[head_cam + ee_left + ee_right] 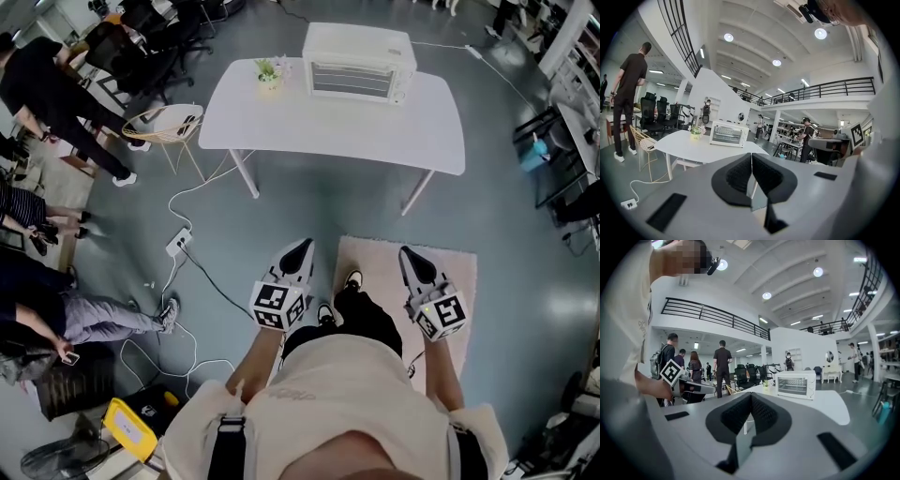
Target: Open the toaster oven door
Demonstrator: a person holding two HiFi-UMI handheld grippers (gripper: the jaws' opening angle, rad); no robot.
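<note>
A person stands on a pale pink rectangular rug, with a wide stretch of bare grey floor between the rug and a white rectangular table ahead. To the person's left, a white power strip and trailing cables lie on the floor, and onlookers stand or sit beyond them. The left gripper and right gripper are held at waist height, well apart, both pointing forward towards the table. Each has its jaws pressed together with nothing between them. The white boxy toaster oven sits at the table's far edge with its glass door closed, wire racks showing inside. Just to its left is a small pot of green plants.
</note>
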